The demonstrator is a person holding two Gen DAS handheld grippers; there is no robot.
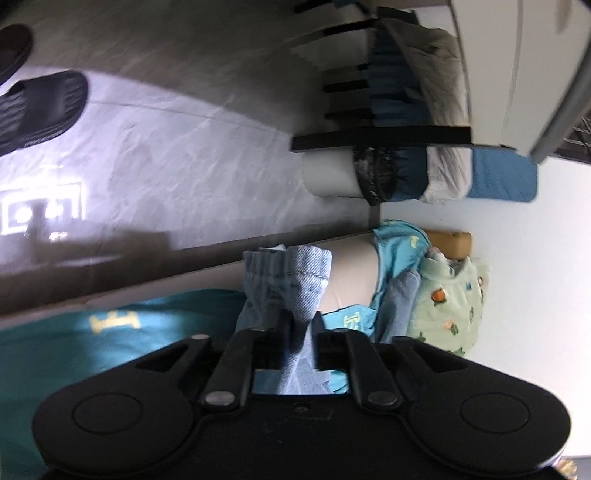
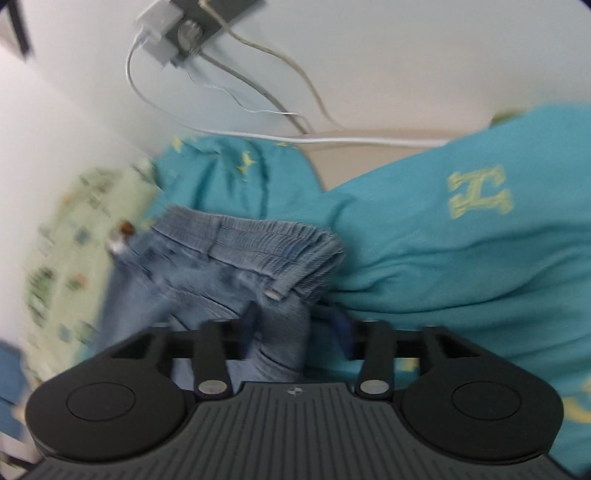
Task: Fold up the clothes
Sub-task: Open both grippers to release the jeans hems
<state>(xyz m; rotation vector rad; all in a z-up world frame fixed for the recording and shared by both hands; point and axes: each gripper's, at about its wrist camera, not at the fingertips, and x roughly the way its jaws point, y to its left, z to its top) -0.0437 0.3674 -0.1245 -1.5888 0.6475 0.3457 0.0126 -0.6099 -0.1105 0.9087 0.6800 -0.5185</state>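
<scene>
- the left tool (image 1: pixel 300 332) is clamped on a bunch of light blue denim; the cloth runs up between its two black fingers and spreads out above them.
- the right tool (image 2: pixel 295 325) is clamped on the same denim trousers (image 2: pixel 236 258), a fold of fabric pinched between its fingers.
- in the right wrist view the trousers show a gathered elastic waistband, ribbed and puckered, running across the top of the garment, with seams and faded patches below it; the cloth is crumpled, not flat.
- in the left wrist view the trousers (image 1: pixel 291 273) show a stitched hem or edge, rolled over in a rounded lump, with a visible diagonal weave.
- the trousers are lifted over a teal garment (image 2: pixel 461 251) that carries a pale yellow letter h; it lies rumpled on a beige surface (image 1: pixel 351 273) next to the white wall (image 2: pixel 369 55).
- just beside the trousers sits a pale green printed garment (image 2: pixel 66 240), blurred, and a lighter turquoise cloth with small yellow marks (image 2: pixel 229 173).
- a white cable (image 2: pixel 332 140) trails along the wall from a grey wall socket (image 2: pixel 192 29).
- the left wrist view is turned on its side: a grey floor (image 1: pixel 184 129) with a black slipper (image 1: pixel 40 110), and a rack of folded dark blue and grey cloth (image 1: pixel 399 92).
</scene>
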